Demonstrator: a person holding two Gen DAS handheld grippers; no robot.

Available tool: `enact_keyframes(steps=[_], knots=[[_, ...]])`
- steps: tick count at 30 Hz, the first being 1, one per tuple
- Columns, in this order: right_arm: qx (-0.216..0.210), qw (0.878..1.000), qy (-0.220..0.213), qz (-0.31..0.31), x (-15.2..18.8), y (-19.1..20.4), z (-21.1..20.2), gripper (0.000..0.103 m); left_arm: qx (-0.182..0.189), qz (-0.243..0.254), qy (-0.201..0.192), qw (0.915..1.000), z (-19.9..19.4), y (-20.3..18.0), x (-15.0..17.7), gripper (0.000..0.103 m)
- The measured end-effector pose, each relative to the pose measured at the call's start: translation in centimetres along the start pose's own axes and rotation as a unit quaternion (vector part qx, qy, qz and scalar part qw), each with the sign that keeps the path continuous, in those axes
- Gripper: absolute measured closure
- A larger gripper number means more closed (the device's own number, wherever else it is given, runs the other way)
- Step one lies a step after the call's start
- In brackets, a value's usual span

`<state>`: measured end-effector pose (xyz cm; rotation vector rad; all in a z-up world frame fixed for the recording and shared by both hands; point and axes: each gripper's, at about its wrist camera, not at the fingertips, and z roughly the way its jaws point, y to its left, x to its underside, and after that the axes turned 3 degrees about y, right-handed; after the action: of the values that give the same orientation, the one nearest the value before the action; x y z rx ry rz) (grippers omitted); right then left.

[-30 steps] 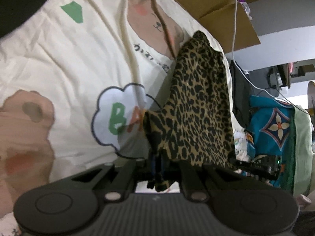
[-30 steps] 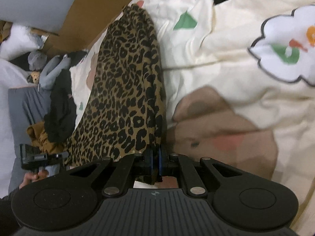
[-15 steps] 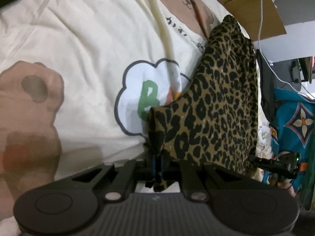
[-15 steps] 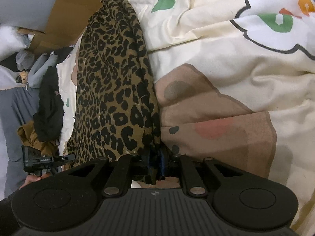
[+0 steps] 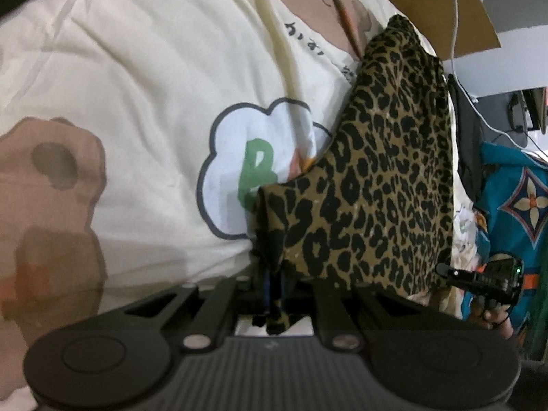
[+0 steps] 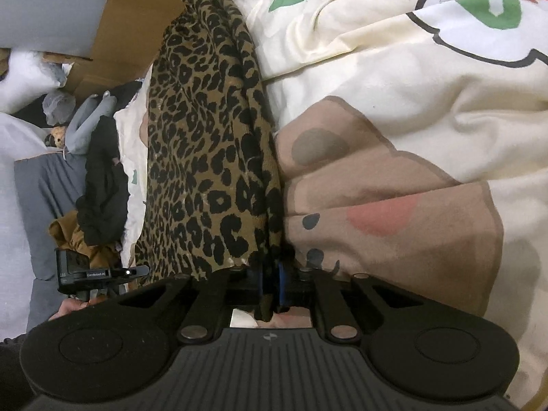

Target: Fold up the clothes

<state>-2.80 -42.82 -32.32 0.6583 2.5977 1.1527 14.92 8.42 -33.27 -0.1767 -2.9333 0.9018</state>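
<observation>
You hold the leopard-print garment (image 5: 387, 178) in both claws.
Left claw (image 5: 274, 282) and right claw (image 6: 270, 282) each pinch an edge at lower centre; the cloth hangs over the cartoon-bear bedsheet (image 6: 394, 109).

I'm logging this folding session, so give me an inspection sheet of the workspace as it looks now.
Surface: cream bedsheet with bear and cloud prints, wrinkled.
Job's things: leopard-print garment, stretched between both claws over the sheet.
Clutter: black and mustard clothes, teal patterned fabric, cardboard.
Grippers: left claw and right claw each shut on a garment corner.
Cables: white cable hanging beside the cardboard.
Surroundings: grey bedding, grey wall; the rest is unclear.
</observation>
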Motion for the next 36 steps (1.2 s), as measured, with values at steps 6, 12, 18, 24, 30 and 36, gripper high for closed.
enact_keyframes(steps=[6,12,18,24,30,36], knots=[[-0.004,1.0,0.007,-0.013,-0.1,0.7,-0.2,0.098,-0.006,0.024,-0.001,0.9997,-2.0,-1.0,0.3,0.098],[-0.006,1.0,0.018,-0.023,-0.2,1.0,-0.7,0.098,-0.014,0.019,0.007,0.9997,-1.1,-0.4,0.2,0.098],[0.03,0.999,0.016,-0.016,-0.7,0.2,-0.1,0.095,-0.028,-0.002,0.017,0.9995,0.7,0.0,-0.6,0.096],[0.056,0.998,0.008,-0.04,-0.7,1.0,-2.0,0.077,-0.028,-0.044,0.009,0.9986,-0.5,0.5,-1.4,0.092],[0.083,0.993,-0.065,-0.06,-1.5,1.9,-5.4,0.076,-0.052,-0.044,-0.061,0.9958,-3.8,0.0,-2.7,0.088],[0.075,0.988,-0.107,-0.077,-3.4,3.4,-5.5,0.078,-0.038,-0.003,-0.085,0.9957,-2.9,-3.2,-5.5,0.088]])
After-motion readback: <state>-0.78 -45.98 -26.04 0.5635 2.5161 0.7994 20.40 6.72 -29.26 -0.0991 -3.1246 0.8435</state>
